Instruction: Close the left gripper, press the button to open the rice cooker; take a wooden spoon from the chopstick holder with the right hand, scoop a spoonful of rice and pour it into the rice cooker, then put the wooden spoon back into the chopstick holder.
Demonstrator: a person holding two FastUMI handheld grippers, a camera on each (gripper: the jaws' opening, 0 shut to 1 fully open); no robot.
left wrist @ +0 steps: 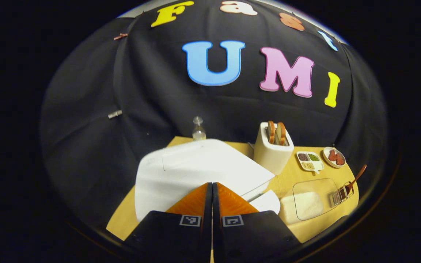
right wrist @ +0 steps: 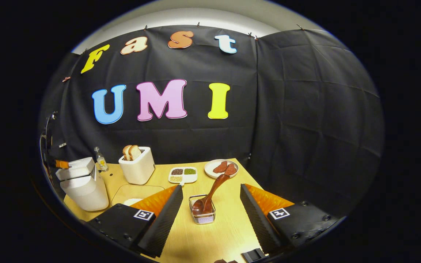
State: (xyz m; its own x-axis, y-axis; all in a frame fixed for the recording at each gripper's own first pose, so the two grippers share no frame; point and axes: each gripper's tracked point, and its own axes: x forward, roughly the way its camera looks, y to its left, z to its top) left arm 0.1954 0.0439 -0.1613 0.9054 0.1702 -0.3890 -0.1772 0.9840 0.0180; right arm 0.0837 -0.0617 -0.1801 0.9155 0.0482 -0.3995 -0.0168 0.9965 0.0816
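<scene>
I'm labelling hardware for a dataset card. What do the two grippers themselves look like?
Both match. The left gripper has black bodies with square black-and-white markers and orange-backed fingers. The right gripper has the same, and its black finger pads are ribbed.

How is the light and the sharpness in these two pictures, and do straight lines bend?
Left gripper view: the white rice cooker is overexposed, its surface detail washed out; the table edge curves. Right gripper view: even light, the wooden spoon and chopstick holder look sharp; the wall seams bow outward near the rim.
</scene>
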